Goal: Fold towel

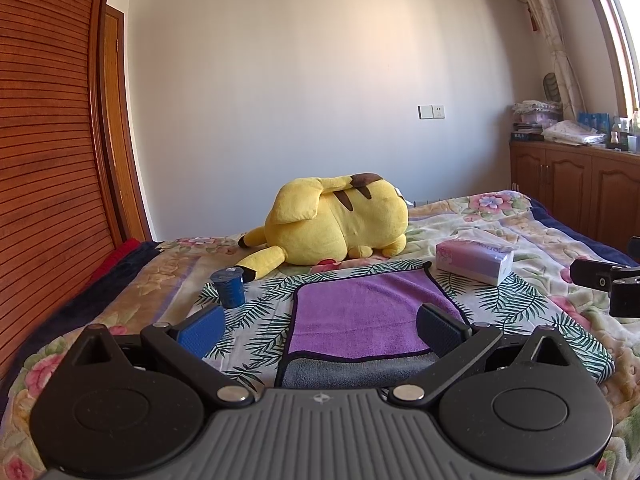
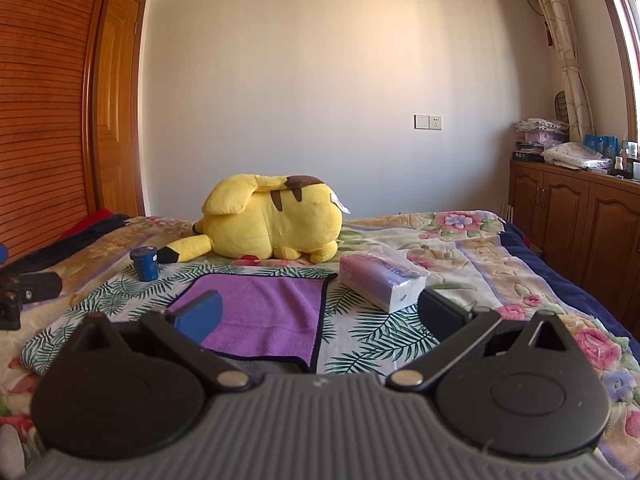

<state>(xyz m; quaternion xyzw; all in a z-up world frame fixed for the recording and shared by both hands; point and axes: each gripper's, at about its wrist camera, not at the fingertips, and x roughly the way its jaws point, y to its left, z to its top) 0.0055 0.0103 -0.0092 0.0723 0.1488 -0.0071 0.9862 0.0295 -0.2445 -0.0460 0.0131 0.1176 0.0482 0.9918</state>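
The purple towel [image 1: 362,312] lies flat at lower centre of both views on the leaf-print cloth [image 1: 260,332] over the bed [image 1: 560,224], a grey layer showing along its near edge, so I judge one fold is already laid. The left gripper [image 1: 320,326] and right gripper [image 2: 322,310] both hang above it, spread wide and holding nothing, probably lined up for its near corners. The blue cup [image 1: 229,289] at left, the tissue pack [image 2: 380,280] at right and the yellow plush [image 1: 340,220] behind stand clear of the towel's edges, the tissue pack nearest; folding has open room
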